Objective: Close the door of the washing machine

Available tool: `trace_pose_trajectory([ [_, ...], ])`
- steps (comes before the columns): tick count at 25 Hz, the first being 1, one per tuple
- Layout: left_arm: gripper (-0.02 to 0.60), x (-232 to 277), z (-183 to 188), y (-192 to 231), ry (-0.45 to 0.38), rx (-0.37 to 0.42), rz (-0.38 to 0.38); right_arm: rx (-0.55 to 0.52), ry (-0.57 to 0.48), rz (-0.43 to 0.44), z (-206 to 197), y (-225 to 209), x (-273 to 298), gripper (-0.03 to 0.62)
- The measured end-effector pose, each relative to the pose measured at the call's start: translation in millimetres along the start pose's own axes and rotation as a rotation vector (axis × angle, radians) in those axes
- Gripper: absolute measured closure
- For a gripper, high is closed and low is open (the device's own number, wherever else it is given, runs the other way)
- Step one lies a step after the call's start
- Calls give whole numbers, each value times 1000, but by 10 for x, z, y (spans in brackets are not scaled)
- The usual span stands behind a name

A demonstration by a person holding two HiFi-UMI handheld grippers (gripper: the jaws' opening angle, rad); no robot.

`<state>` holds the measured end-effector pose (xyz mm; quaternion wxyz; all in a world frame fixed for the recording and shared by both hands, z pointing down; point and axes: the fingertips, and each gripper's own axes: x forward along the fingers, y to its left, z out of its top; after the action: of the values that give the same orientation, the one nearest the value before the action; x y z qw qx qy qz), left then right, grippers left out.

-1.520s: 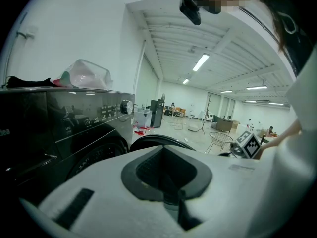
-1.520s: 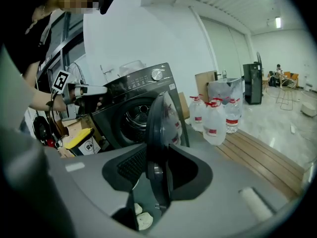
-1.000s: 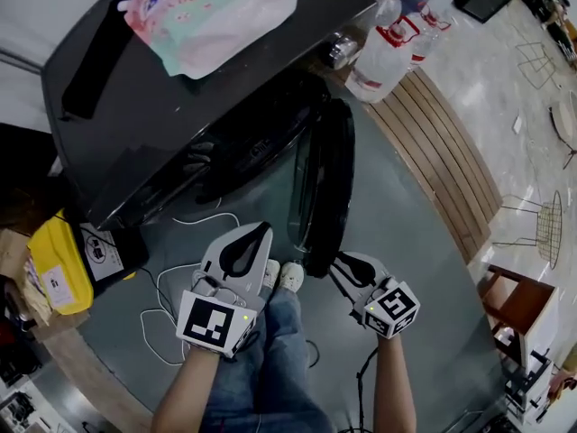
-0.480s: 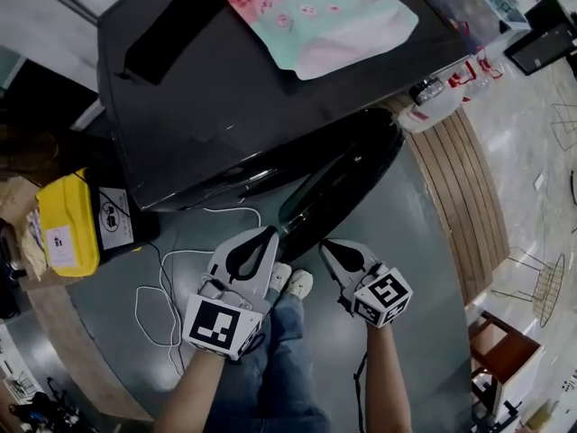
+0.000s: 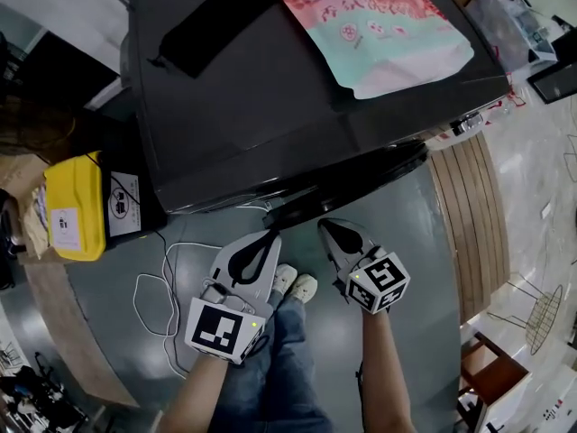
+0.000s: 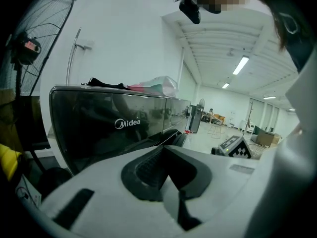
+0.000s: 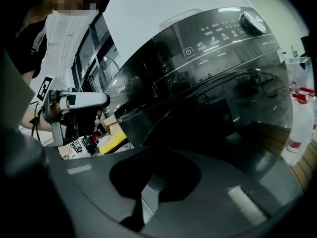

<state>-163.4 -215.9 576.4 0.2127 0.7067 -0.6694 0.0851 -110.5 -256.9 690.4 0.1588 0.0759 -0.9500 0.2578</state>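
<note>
Floor (image 5: 415,242): grey and glossy, with a white cable (image 5: 153,282) looping left of the person's shoes.
Washing machine (image 5: 270,106): dark, with a pink-and-green bag (image 5: 379,25) and a black cloth (image 5: 212,21) on top.
Door (image 5: 365,180): lies against the machine's front.
Left gripper (image 5: 269,235): jaws together, holding nothing.
Right gripper (image 5: 326,226): jaws together, empty, tip near the door.

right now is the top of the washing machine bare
No, in the head view a pink and teal pouch and a black cloth lie on top of the washing machine.
</note>
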Motion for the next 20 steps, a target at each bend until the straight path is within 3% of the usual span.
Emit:
trace_pose_trajectory([
  [7, 574, 27, 89, 132, -29, -17, 14, -31, 48, -6, 21, 68, 329, 582],
  [13, 574, 16, 84, 279, -30, -28, 19, 39, -39, -87, 26, 65, 376, 582],
  [20, 574, 16, 91, 391, -33, -30, 14, 82, -76, -122, 37, 53, 398, 582],
])
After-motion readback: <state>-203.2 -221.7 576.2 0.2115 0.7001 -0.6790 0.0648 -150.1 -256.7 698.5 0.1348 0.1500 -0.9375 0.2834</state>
